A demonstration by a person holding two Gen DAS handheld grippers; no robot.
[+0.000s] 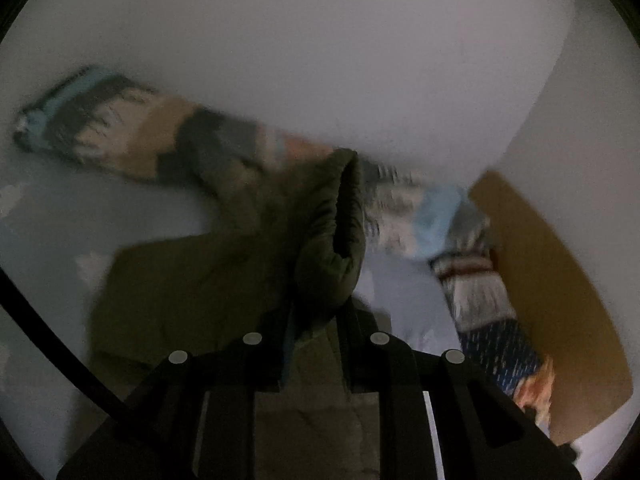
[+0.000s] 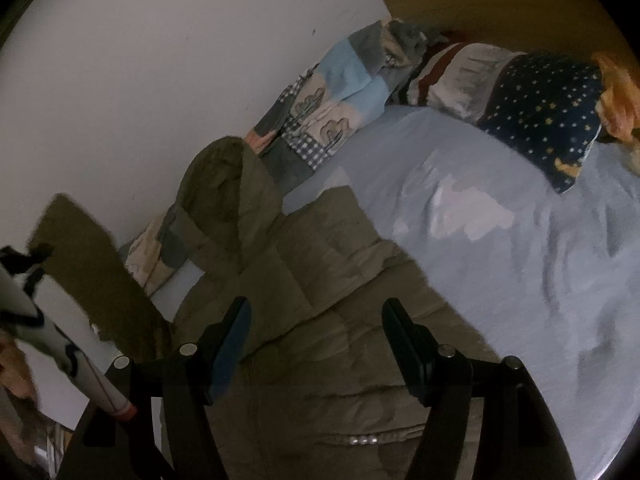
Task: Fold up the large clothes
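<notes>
Left has the jacket cuff; right waits over the body

My left gripper (image 1: 316, 320) jaws pinch the olive padded jacket's (image 2: 320, 280) sleeve cuff (image 1: 340, 216), lifted off the bed (image 2: 500, 260); my right gripper (image 2: 316, 344) hangs wide open, holding nothing, directly above the jacket's body.

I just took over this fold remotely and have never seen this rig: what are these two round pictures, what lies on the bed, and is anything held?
Each round picture comes from a fisheye camera on a hand-held two-finger gripper, looking forward along its fingers. There is no robot arm; a person carries both tools.

In the left wrist view, the left gripper is shut on a raised fold of the puffy olive-green padded jacket. The picture is blurred.

In the right wrist view, the right gripper is open above the same jacket, holding nothing.

The jacket lies on a light blue bedsheet. Along the white wall lies a patchwork blanket; near the wooden headboard sits a navy star-patterned pillow.
</notes>
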